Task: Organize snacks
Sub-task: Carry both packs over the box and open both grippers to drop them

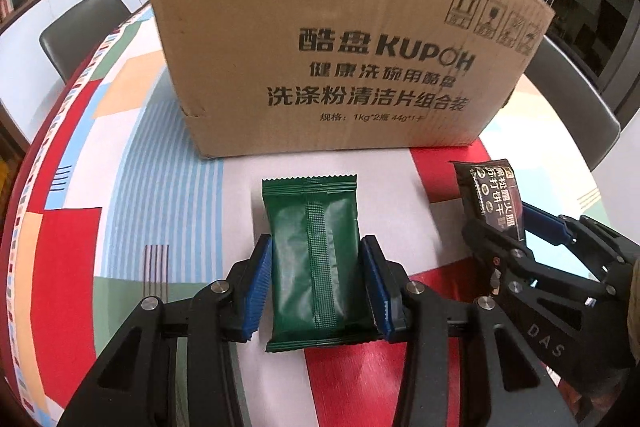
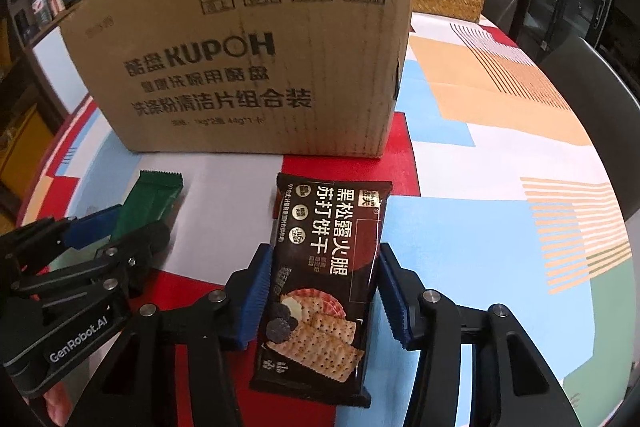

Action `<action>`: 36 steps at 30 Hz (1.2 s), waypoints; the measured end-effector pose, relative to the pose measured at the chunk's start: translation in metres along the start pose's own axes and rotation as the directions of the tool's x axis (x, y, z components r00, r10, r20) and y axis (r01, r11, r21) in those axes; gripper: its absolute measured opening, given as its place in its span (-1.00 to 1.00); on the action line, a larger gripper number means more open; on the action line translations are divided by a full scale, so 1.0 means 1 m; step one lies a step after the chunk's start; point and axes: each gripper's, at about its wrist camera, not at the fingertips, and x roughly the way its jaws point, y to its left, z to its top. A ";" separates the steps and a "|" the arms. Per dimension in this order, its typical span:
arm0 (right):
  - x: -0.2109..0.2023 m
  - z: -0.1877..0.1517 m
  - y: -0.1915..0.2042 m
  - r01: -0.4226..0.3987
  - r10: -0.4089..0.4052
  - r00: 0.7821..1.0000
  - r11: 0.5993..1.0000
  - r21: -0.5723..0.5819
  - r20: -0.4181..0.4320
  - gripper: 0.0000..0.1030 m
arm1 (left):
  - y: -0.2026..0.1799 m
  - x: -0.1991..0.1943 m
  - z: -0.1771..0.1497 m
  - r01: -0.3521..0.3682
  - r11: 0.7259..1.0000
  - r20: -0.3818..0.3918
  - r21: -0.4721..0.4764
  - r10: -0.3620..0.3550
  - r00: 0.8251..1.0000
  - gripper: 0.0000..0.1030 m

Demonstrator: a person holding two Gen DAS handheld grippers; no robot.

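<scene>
The left gripper pinches a green packet between its blue pads, above the table. Beside it the right gripper clamps a black cracker packet. Behind both stands a cardboard box.

The inside of the cardboard box cannot be seen from either wrist view, because only its printed outer wall shows and its top is cut by the upper picture edge. The left tongs cover the side edges of the green packet, and in the right wrist view the right tongs hide the long edges of the dark cracker packet, so the contact at its right pad is not clear. The small print line low on the box is too blurred to read, and the bench near edge lies below both pictures.
</scene>
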 end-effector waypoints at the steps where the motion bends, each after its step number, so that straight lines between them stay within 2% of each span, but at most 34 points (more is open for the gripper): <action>1: -0.002 -0.001 0.000 -0.002 0.002 1.000 1.000 0.000 0.003 0.00 | -0.002 -0.003 -0.002 0.002 1.000 0.005 -0.001 -0.002 1.000 -0.16; 5: -0.013 -0.002 0.002 -0.015 0.015 1.000 1.000 -0.006 0.023 -0.01 | -0.006 -0.018 -0.003 0.006 1.000 0.027 -0.006 -0.006 1.000 -0.16; 10: -0.019 0.000 0.004 -0.022 0.023 0.999 1.000 -0.011 0.043 -0.02 | 0.010 -0.039 -0.006 0.013 1.000 0.053 -0.016 -0.012 0.998 -0.16; 20: -0.038 0.004 -0.006 -0.044 0.043 0.994 0.999 0.009 0.098 -0.02 | 0.007 -0.070 -0.001 0.022 1.000 0.131 -0.006 -0.021 0.991 -0.16; 29: -0.072 0.014 -0.006 -0.052 0.051 0.980 0.999 0.000 0.195 -0.02 | 0.004 -0.102 0.012 0.032 0.999 0.219 0.009 -0.033 0.975 -0.16; 36: -0.096 0.027 -0.009 -0.057 0.054 0.961 0.998 0.004 0.273 -0.02 | 0.002 -0.130 0.023 0.031 0.999 0.296 0.022 -0.036 0.955 -0.16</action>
